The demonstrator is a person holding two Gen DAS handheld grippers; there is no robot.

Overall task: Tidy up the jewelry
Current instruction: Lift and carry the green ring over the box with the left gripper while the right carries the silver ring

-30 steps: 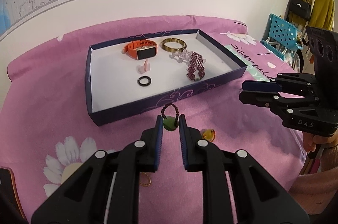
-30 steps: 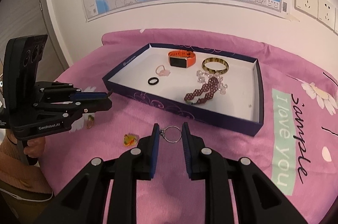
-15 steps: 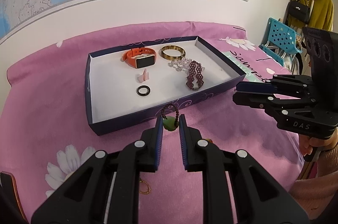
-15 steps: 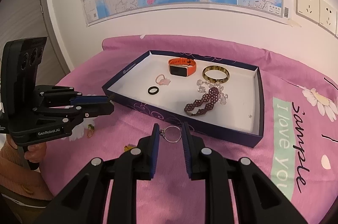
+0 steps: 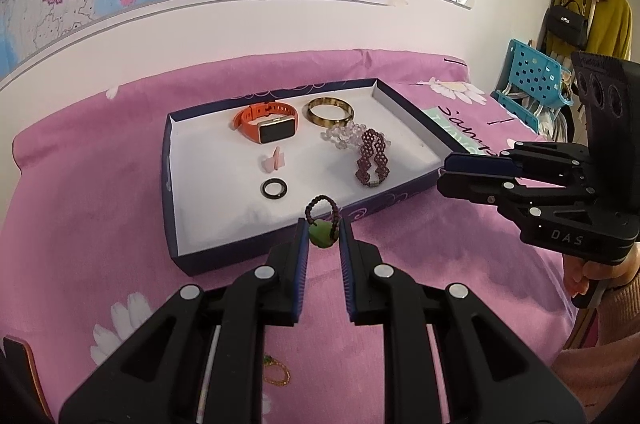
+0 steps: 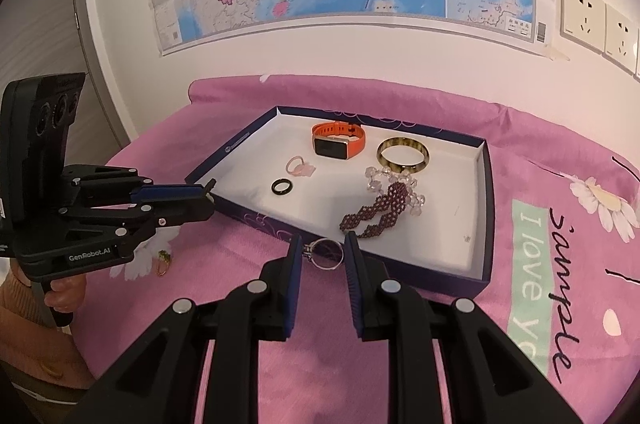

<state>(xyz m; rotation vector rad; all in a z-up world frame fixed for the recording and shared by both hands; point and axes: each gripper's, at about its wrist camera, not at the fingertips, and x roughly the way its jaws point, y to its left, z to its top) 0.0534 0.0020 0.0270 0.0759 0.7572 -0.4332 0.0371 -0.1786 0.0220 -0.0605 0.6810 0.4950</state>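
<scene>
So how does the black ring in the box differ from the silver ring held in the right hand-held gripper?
The plain black band ring lies flat on the white floor of the box, touched by nothing; the thin silver ring is clamped between the right hand-held gripper pads, in front of the box's near wall. The black ring is thick and unadorned; the silver ring carries a small setting on one side. Both are finger rings.

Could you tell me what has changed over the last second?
Both grippers have risen a little toward the tray. The left gripper still holds the green-pendant bead ring, the right gripper the silver ring. The tray's jewelry is unmoved.
</scene>
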